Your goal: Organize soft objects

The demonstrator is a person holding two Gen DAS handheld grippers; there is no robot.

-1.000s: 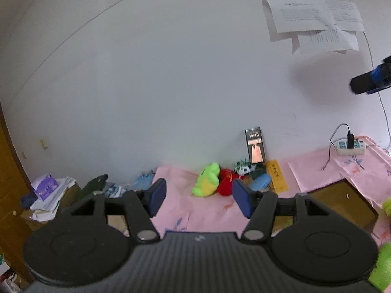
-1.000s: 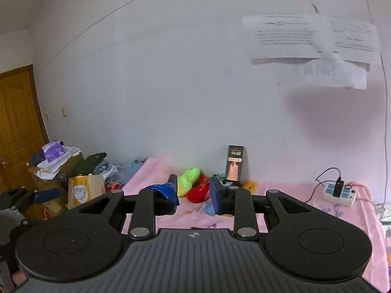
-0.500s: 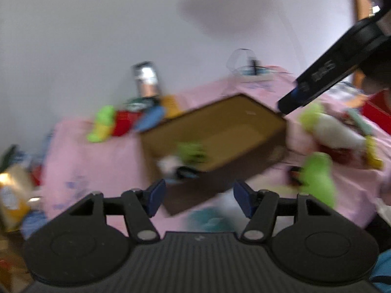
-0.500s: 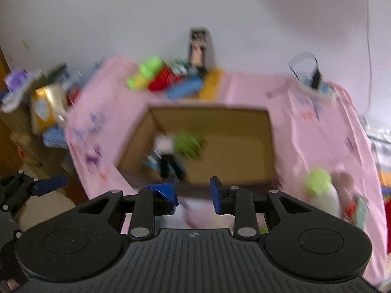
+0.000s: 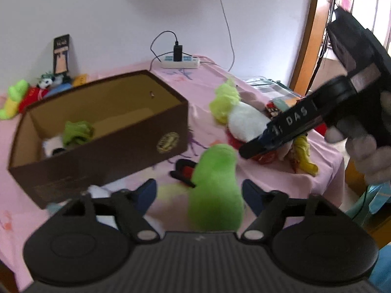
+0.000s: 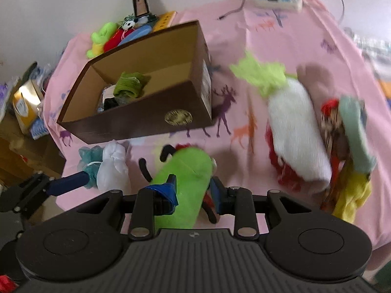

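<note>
We see the box [image 6: 136,122] toward the tabletop's [image 6: 281,48] left edge, a caterpillar toy [image 6: 183,183] before it at the near edge, a radish toy [image 6: 295,131] to its right.

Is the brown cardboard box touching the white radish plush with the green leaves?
Apart. In the right wrist view, bare pink tablecloth with deer prints shows between the brown box and the white radish plush.

My left hand-held gripper [image 5: 199,193] has just been opening; its jaws stand wide on either side of a green plush toy [image 5: 215,188], pads clear of it. An open brown box [image 5: 102,131] sits on the pink-covered desk [image 5: 200,83]. My right hand-held gripper [image 5: 251,149] hangs over a white plush radish [image 5: 244,122].
</note>
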